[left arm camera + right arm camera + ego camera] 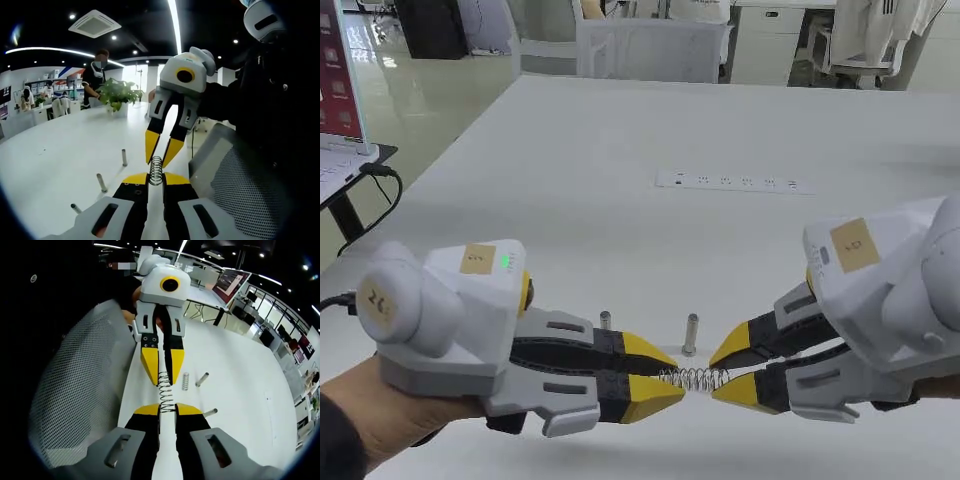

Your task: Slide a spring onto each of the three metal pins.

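- Above the white table [620,140], a spring [695,378] lay level between two grippers that met tip to tip.
- Left gripper [665,375] had its yellow-tipped jaws drawn narrow, pinching one end of the spring.
- Right gripper [725,372] had its jaws likewise narrow around the other end.
- Just behind the spring, one metal pin [691,334] stood upright on the table, with a second pin [605,320] to its left.
- Right gripper view showed another spring [185,381] near the pins; whether it ringed a pin could not be told.

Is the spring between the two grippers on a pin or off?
Off. The spring is held level between the left gripper and the right gripper, with a pin standing bare behind it.
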Demonstrator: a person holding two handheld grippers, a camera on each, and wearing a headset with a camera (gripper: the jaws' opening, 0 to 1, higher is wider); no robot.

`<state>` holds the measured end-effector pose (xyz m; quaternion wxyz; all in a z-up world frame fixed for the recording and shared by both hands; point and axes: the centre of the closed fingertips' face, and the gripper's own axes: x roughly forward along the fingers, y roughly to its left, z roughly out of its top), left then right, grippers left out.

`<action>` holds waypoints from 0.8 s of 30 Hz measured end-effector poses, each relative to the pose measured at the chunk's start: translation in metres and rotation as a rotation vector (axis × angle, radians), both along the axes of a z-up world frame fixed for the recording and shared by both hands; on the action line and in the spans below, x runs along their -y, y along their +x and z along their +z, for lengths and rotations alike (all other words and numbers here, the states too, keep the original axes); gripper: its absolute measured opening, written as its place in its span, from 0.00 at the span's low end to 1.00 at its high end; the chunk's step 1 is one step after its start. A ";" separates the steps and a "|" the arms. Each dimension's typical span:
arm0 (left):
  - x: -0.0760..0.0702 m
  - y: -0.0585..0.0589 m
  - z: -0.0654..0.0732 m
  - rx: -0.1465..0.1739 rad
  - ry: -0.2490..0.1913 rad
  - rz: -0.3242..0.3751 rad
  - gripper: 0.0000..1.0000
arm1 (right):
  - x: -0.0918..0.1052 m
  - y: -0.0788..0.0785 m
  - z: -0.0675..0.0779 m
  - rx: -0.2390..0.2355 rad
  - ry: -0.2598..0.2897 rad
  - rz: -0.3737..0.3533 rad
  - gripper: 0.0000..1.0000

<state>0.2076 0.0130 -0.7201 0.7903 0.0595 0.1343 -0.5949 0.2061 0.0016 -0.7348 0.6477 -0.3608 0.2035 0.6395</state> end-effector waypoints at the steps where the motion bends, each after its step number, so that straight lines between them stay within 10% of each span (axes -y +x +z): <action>1: 0.000 0.000 0.000 -0.004 -0.002 0.000 0.03 | 0.000 0.000 0.000 -0.002 0.000 -0.001 0.09; 24: 0.004 -0.006 0.012 -0.004 -0.053 -0.027 0.02 | -0.002 -0.001 -0.010 -0.065 0.026 -0.021 0.11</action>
